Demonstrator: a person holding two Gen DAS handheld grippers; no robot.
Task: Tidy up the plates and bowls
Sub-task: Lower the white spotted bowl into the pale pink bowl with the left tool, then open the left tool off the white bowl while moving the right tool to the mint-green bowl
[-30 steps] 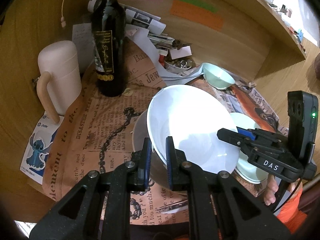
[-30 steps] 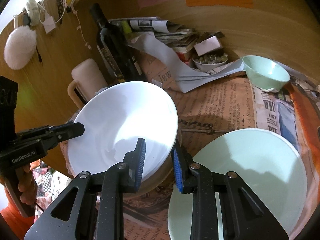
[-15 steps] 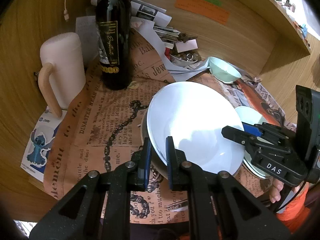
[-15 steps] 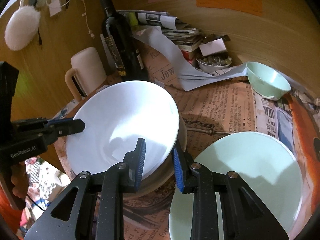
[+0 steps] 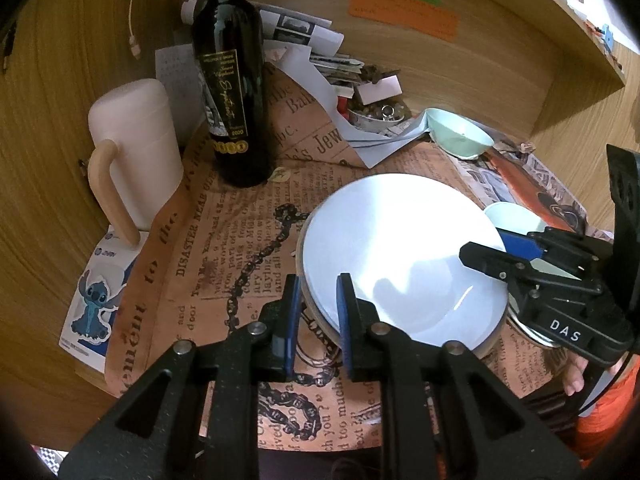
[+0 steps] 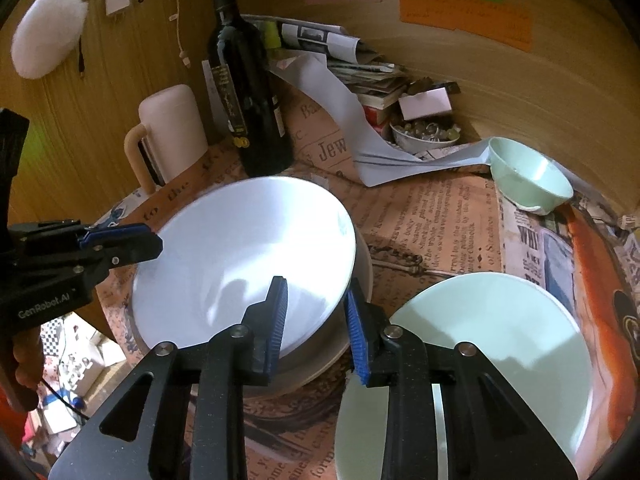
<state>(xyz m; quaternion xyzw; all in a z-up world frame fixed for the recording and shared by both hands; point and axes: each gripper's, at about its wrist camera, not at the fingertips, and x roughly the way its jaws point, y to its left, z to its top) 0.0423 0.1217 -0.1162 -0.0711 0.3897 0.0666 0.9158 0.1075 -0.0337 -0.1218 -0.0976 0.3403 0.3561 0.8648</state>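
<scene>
A white plate (image 5: pixel 400 256) lies on top of a beige plate (image 6: pixel 320 364) on the newspaper-covered table; it also shows in the right wrist view (image 6: pixel 240 264). My left gripper (image 5: pixel 318 320) is open with its fingers on either side of the plate's near rim. My right gripper (image 6: pixel 316 328) is open too, its fingers straddling the plate's opposite rim. A pale green plate (image 6: pixel 492 356) lies to the right. A small green bowl (image 6: pixel 528 176) sits further back; it also shows in the left wrist view (image 5: pixel 460 134).
A dark wine bottle (image 5: pixel 232 92) and a pink jug with a handle (image 5: pixel 132 144) stand at the back left. A pile of papers and a small bowl of trinkets (image 6: pixel 424 136) sit against the wooden back wall.
The white plate has come down from a tilt to lie flat on the beige plate. Both grippers have opened and let go of its rim.
</scene>
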